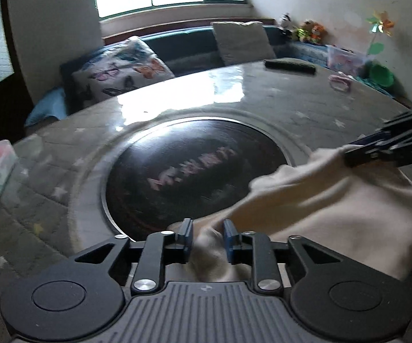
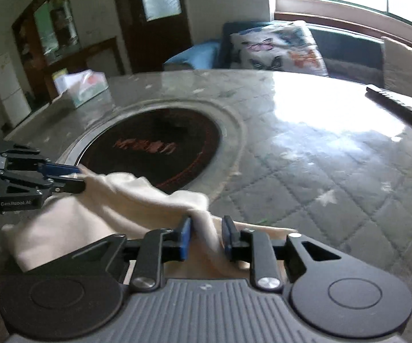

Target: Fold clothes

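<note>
A cream garment (image 1: 334,214) hangs stretched between both grippers above the near edge of the round table (image 1: 220,94). My left gripper (image 1: 207,235) is shut on one bunched corner of it; it also shows in the right wrist view (image 2: 74,177), pinching the cloth. My right gripper (image 2: 207,235) is shut on the other corner of the cream garment (image 2: 126,200); it shows in the left wrist view (image 1: 357,151) at the right. Both views are motion-blurred.
A dark round inset (image 1: 194,171) with red lettering sits in the table's middle. A folded dark cloth (image 1: 290,65) and a pink item (image 1: 340,82) lie at the far side. A tissue box (image 2: 81,85) stands at the left edge. A sofa with cushions (image 1: 120,68) lies beyond.
</note>
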Tool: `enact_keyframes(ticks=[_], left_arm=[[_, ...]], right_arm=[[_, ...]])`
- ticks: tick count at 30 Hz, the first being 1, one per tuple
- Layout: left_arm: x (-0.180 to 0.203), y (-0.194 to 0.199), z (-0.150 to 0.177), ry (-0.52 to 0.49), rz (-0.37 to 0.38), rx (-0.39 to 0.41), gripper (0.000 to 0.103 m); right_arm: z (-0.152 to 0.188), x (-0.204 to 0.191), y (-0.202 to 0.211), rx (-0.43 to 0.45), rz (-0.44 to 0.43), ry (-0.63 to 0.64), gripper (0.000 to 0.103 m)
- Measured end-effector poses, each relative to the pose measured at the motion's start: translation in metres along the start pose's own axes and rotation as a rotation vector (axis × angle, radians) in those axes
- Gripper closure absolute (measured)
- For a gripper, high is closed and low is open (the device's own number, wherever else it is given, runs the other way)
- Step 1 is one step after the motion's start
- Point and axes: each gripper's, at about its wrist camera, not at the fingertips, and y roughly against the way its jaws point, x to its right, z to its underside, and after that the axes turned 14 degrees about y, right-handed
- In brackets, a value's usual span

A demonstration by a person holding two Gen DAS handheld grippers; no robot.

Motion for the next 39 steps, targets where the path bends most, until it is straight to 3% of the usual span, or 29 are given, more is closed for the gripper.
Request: enact_keyframes(ticks=[4,8,14,21,28,39], left_arm=[[-0.004,0.006,-0.011,0.041,-0.033,0.036,0.074],[0.011,0.012,-0.017,0.023,0.034,0.047,0.078],[0.039,0.002,-0.018,0.007,0.151,-0.013,0.082],[0.050,-0.030,-0.021,0.024,0.137,-0.066,0.082],[0.050,-0.028,-0.020,0.023,0.133,-0.062,0.082],[0.052,-0.028,-0.020,0.023,0.117,-0.059,0.081]], right_arm=[[-0.001,0.001,0.017,0.047,0.019,-0.026,0.080],[-0.002,-0.003,0.028,0.082,0.021,-0.035,0.080],[-0.010,-0.015,0.000,0.045,-0.015,-0.015,0.085],[-0.009,-0.016,-0.021,0.018,0.014,-0.011,0.085],[-0.013,-0.029,-0.004,0.047,0.041,0.048,0.084],[0.000,-0.091,0.023,0.051,-0.098,0.227,0.084]])
